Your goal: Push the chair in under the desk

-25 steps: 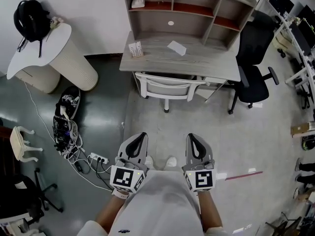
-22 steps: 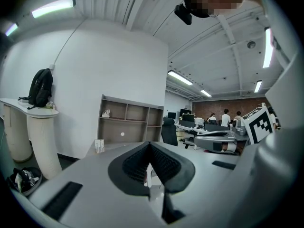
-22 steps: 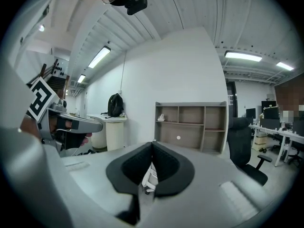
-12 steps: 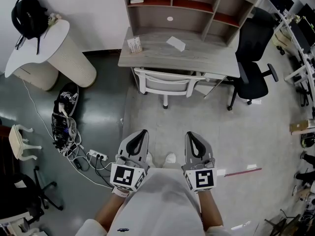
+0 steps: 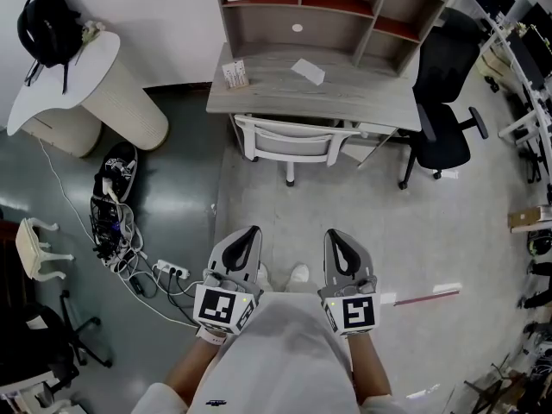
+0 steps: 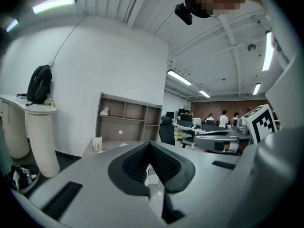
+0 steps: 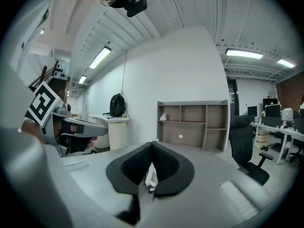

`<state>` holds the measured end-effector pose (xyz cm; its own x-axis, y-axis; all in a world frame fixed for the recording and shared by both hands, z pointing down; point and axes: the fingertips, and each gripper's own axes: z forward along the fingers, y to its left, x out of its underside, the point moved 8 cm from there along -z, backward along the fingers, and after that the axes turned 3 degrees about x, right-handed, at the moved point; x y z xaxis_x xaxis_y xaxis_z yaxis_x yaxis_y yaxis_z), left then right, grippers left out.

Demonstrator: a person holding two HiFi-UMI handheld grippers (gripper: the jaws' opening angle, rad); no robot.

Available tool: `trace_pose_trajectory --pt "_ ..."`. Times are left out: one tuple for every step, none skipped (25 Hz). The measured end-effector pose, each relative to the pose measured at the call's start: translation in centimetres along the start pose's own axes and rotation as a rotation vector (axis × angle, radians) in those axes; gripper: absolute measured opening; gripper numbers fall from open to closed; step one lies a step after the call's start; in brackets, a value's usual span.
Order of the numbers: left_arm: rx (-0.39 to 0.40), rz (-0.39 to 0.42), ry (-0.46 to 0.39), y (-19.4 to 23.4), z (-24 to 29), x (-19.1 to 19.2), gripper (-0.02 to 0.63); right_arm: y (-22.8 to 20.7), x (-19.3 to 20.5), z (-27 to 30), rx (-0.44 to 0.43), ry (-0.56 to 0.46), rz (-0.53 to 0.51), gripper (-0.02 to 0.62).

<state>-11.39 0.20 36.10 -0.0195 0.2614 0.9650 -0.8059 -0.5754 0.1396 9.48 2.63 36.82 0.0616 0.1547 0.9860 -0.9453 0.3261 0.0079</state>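
Observation:
A white chair (image 5: 291, 141) stands tucked against the front edge of the grey wooden desk (image 5: 345, 102), which carries a shelf unit (image 5: 336, 11). My left gripper (image 5: 247, 235) and right gripper (image 5: 336, 238) hang side by side well in front of the chair, both shut and holding nothing, a stretch of floor between them and it. In the left gripper view the left gripper (image 6: 150, 146) points toward the desk (image 6: 102, 148). A sliver of the white chair (image 7: 151, 175) shows through the jaws of the right gripper (image 7: 152, 146) in the right gripper view.
A black office chair (image 5: 444, 102) stands right of the desk. A white rounded counter (image 5: 95, 84) with a black backpack (image 5: 47, 28) is at the left. Cables and a power strip (image 5: 168, 277) lie on the floor at the left. More desks (image 5: 522, 50) are at the far right.
The desk and chair have slid slightly up in the head view. The grippers keep their places, both shut.

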Motion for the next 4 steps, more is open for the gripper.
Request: trace_pose_trajectory --pt "0.001 -0.001 0.002 0.05 -0.04 0.02 0.006 0.04 0.00 0.05 0.000 0.000 0.000 0.011" --pt "0.001 -0.003 0.005 0.09 -0.09 0.06 0.006 0.07 0.01 0.10 0.000 0.000 0.000 0.011" --pt "0.000 -0.006 0.007 0.14 -0.14 0.11 0.006 0.09 0.03 0.15 0.001 0.000 0.000 0.011" --pt "0.000 -0.008 0.009 0.18 -0.20 0.16 0.006 0.11 0.05 0.20 0.001 0.000 0.001 0.011"
